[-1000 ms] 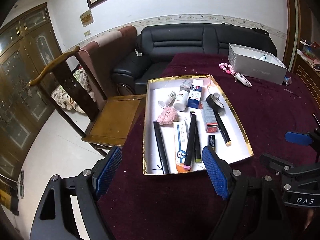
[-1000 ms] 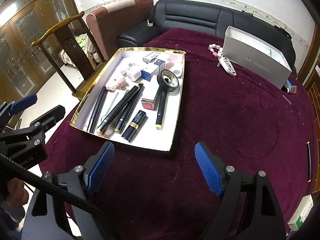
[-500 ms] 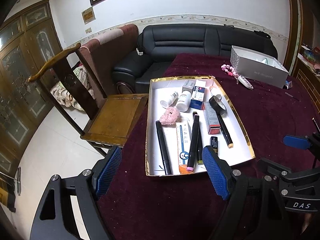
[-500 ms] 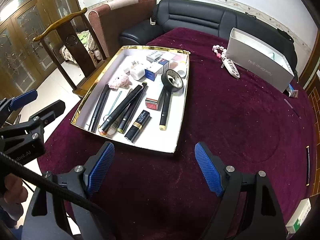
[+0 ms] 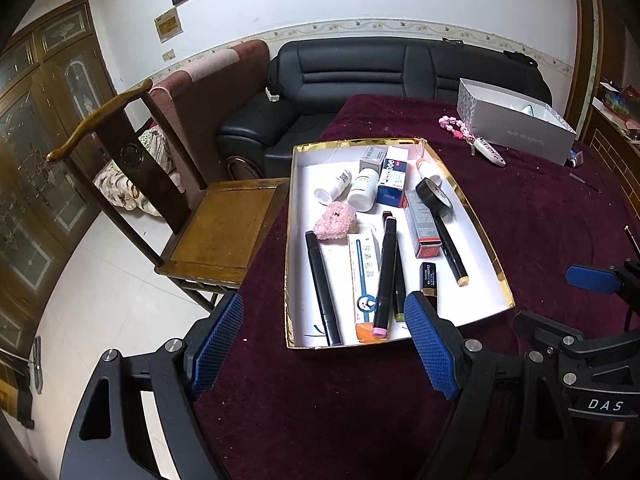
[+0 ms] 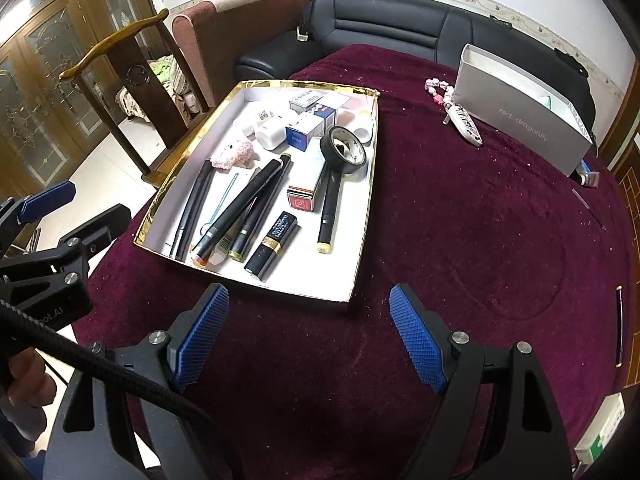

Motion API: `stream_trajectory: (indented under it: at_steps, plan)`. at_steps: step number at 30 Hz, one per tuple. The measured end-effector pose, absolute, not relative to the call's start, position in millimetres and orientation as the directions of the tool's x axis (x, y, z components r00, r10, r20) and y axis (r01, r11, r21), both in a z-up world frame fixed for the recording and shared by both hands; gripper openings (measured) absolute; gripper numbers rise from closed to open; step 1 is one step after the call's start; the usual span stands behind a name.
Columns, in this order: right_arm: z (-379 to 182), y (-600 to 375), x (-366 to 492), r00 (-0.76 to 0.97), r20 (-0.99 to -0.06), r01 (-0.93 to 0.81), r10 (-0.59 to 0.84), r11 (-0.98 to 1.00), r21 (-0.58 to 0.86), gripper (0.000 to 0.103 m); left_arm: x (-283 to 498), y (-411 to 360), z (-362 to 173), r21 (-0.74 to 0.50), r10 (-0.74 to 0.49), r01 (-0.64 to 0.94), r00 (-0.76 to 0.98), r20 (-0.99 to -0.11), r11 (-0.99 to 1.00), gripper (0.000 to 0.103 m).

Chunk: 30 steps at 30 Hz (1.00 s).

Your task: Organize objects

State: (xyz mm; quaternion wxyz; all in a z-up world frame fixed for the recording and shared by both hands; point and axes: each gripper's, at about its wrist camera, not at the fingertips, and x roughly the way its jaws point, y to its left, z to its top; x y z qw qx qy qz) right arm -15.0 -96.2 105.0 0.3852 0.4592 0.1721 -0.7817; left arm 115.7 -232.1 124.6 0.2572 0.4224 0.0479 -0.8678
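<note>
Over near edge of tray [image 5: 486, 236], left hand-held gripper [image 5: 328, 344] hovers, jaws wide, nothing between. Right hand-held gripper [image 6: 310, 334] same, wide and empty, above bare bench [image 6: 460, 220]. Tray crowded: markers [image 5: 386, 272], lipstick [image 6: 272, 245], tape roll [image 6: 343, 149], pill bottles [image 5: 363, 189], boxes. Best opening: lipstick lies clear; straddle across its width, close gently, lift straight, avoid nudging markers beside.

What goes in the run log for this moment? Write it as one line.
left claw: open, empty | right claw: open, empty | gold-rimmed tray: holds markers, bottles, boxes, tape roll | grey box: on tablecloth, apart
</note>
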Motion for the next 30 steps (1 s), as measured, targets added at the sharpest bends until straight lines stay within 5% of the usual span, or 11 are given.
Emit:
stream_trajectory:
  at_steps: [30]
  plan:
    - [94.6,-99.2,-19.4,-0.275,-0.866,0.743,-0.419,-0.664,0.085,0.084,110.2,-240.7,119.5,0.085,-0.356,0.467,-0.532,-0.768,-0.880,0.078]
